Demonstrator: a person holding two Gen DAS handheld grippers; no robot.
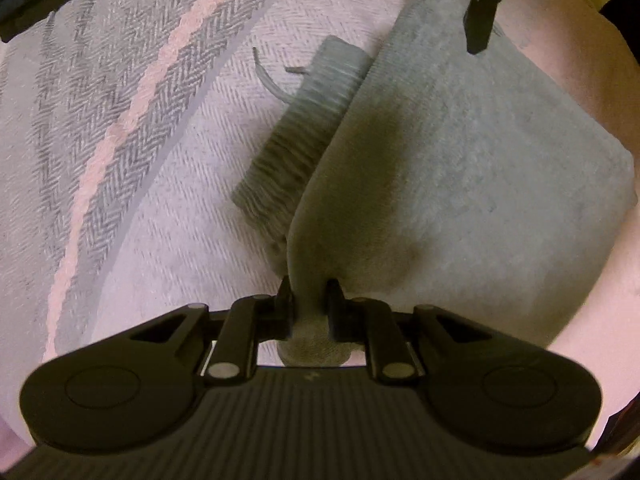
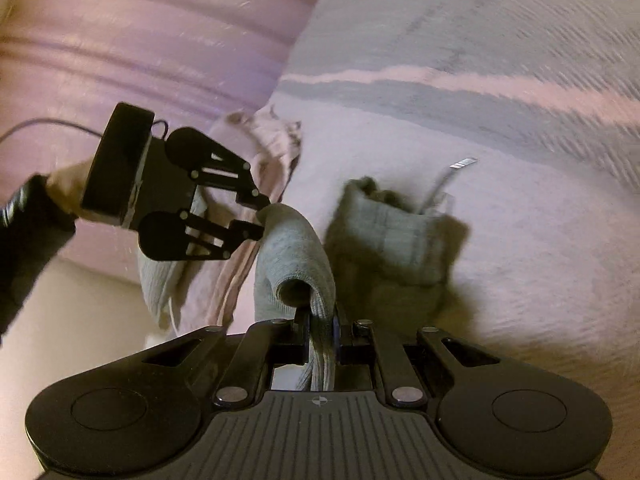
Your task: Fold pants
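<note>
Grey pants (image 1: 460,152) in both tongs (pinched)

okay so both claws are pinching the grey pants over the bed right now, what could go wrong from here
Three risks:
1. The left claw pinches only a thin corner of the grey pants; it might slip out.
2. The folded layer leaves the ribbed waistband and drawstring sticking out, so the edges may end up misaligned.
3. The right claw grips bunched fabric, which could set a wrinkle when laid on the blanket.
</note>
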